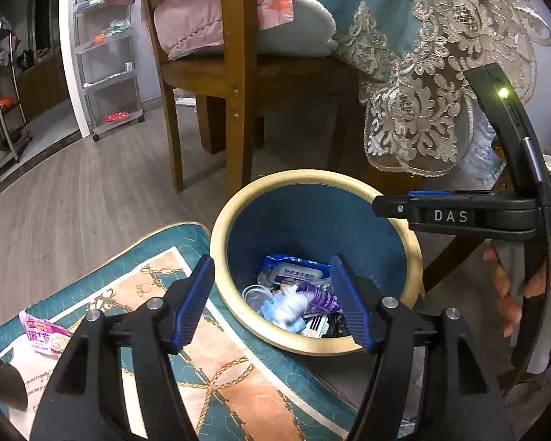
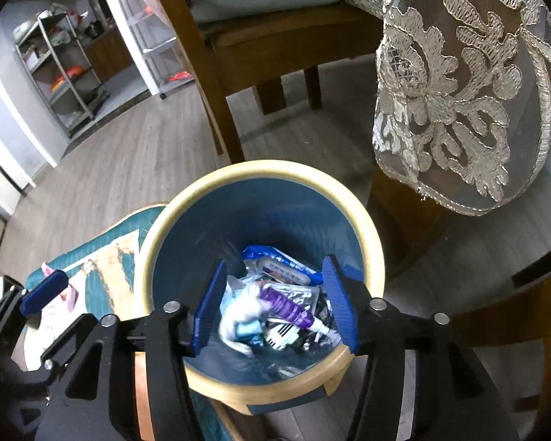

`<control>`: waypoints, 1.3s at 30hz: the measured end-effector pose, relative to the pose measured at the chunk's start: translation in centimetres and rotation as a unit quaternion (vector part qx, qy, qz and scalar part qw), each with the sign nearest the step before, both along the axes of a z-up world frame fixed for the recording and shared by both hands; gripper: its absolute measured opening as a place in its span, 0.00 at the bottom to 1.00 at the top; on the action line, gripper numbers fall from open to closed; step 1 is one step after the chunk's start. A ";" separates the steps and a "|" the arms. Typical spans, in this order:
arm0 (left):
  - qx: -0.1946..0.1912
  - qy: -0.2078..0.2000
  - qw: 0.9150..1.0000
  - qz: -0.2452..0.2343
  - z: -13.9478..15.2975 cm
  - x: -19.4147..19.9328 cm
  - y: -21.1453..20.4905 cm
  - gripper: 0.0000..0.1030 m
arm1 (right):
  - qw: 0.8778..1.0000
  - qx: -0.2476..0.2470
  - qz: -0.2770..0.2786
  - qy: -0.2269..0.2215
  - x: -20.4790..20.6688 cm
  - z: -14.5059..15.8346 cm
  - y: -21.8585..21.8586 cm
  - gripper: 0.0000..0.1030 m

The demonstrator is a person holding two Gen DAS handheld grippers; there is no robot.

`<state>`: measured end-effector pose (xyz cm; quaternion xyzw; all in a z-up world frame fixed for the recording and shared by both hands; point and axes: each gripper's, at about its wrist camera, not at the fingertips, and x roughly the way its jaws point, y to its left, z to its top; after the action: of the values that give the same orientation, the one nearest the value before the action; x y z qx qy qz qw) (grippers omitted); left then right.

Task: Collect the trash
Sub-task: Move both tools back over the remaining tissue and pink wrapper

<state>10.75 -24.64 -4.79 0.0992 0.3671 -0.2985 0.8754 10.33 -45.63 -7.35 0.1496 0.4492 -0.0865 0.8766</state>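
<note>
Both grippers hang over a round waste bin (image 2: 260, 176) with a cream rim and a blue inside, standing on a grey wood floor (image 1: 92, 198) beside a wooden chair (image 1: 235, 84). The left gripper (image 1: 272, 301) has its blue pads spread apart with nothing pinched between them; through the gap the trash lies at the bottom of the bin. The right gripper (image 2: 272, 305) is likewise parted and empty, poised right above the bin's mouth. On its side, in the left wrist view, the white letters "DAS" can be read.

In the bin sit a blue wipes packet (image 2: 279, 264) with a white label bearing Chinese characters, too small to read surely, a purple tube (image 2: 286, 307) with a white tip, and a crumpled white wad (image 2: 238, 312), perhaps tissue, slightly blurred.

Just left of the bin lies a teal and orange patterned cushion (image 1: 216, 378), touching the bin's side. On its far left edge rests a pink snack wrapper (image 1: 44, 334) with printed characters, well apart from the bin. A lace tablecloth (image 2: 459, 92) hangs above.
</note>
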 end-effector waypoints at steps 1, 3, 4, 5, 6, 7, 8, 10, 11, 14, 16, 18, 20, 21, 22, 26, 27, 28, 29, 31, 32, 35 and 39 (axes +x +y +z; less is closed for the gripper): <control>0.001 0.000 1.000 0.001 0.0 0.0 0.1 0.63 | 1.000 0.000 0.000 -0.001 0.0 0.0 0.0 0.57; 0.002 -0.001 1.000 0.005 0.0 0.1 0.3 0.63 | 1.000 -0.001 0.001 -0.002 0.2 0.1 0.2 0.60; 0.001 0.000 1.000 0.007 0.1 0.1 0.5 0.63 | 1.000 -0.001 0.001 -0.003 0.2 0.2 0.3 0.61; 0.001 0.000 1.000 0.008 0.1 0.2 0.5 0.64 | 1.000 -0.002 0.002 -0.004 0.2 0.2 0.4 0.63; 0.001 0.000 1.000 0.011 0.1 0.2 0.7 0.64 | 1.000 -0.002 0.004 -0.005 0.3 0.3 0.5 0.66; -0.001 0.001 1.000 0.014 0.3 0.2 0.9 0.65 | 1.000 -0.004 0.007 -0.007 0.4 0.5 0.8 0.67; -0.002 0.002 1.000 0.015 0.3 0.2 1.1 0.66 | 1.000 -0.007 0.009 -0.009 0.4 0.7 1.0 0.70; -0.004 0.000 1.000 0.020 0.6 0.0 1.6 0.71 | 1.000 -0.007 0.012 -0.015 0.5 1.0 1.5 0.75; -0.004 -0.002 1.000 0.022 0.7 -0.1 1.9 0.72 | 1.000 -0.007 0.015 -0.018 0.5 1.2 1.7 0.76; -0.003 -0.007 1.000 0.030 1.2 -0.4 3.0 0.79 | 0.999 -0.007 0.027 -0.025 0.8 1.7 2.8 0.79; -0.003 -0.008 0.999 0.035 1.5 -0.6 3.9 0.82 | 0.999 -0.012 0.034 -0.027 1.0 2.0 3.6 0.81; -0.003 -0.005 0.999 0.040 1.8 -0.8 4.8 0.82 | 0.999 -0.016 0.040 -0.029 1.2 2.3 4.4 0.83; -0.001 -0.006 0.999 0.046 2.0 -1.1 6.0 0.82 | 0.998 -0.016 0.044 -0.032 1.4 2.5 5.2 0.85; 0.001 -0.006 0.999 0.049 2.0 -1.1 6.5 0.82 | 0.998 -0.016 0.048 -0.034 1.5 2.7 5.7 0.86; 0.006 -0.008 0.999 0.053 2.0 -1.3 7.1 0.82 | 0.998 -0.017 0.051 -0.036 1.5 2.8 6.1 0.86; 0.019 -0.005 0.998 0.065 1.7 -2.1 9.6 0.82 | 0.996 -0.025 0.073 -0.043 1.5 3.4 8.3 0.87; 0.023 -0.003 0.997 0.068 1.6 -2.3 10.2 0.82 | 0.995 -0.029 0.083 -0.044 1.5 3.5 9.1 0.87; 0.028 -0.001 0.997 0.071 1.4 -2.6 11.0 0.82 | 0.994 -0.031 0.090 -0.045 1.5 3.5 9.6 0.87; 0.031 0.001 0.997 0.072 1.2 -2.8 11.5 0.82 | 0.993 -0.036 0.101 -0.045 1.4 3.6 10.5 0.88; 0.038 0.009 0.996 0.078 0.8 -3.3 12.8 0.82 | 0.992 -0.043 0.113 -0.043 1.3 3.6 11.7 0.88; 0.040 0.014 0.996 0.082 0.5 -3.6 13.5 0.82 | 0.991 -0.046 0.120 -0.041 1.3 3.5 12.4 0.88; 0.045 0.032 0.994 0.090 -0.3 -4.4 15.3 0.82 | 0.990 -0.045 0.127 -0.035 1.2 3.2 14.0 0.89; 0.062 0.054 0.992 0.094 -2.0 -6.4 16.9 0.82 | 0.989 -0.047 0.135 -0.029 1.0 3.0 16.3 0.89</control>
<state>4.40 -7.70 -6.80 0.1020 0.4396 -0.1961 0.8705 11.35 -29.30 -4.32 0.0487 0.4355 0.0164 0.8987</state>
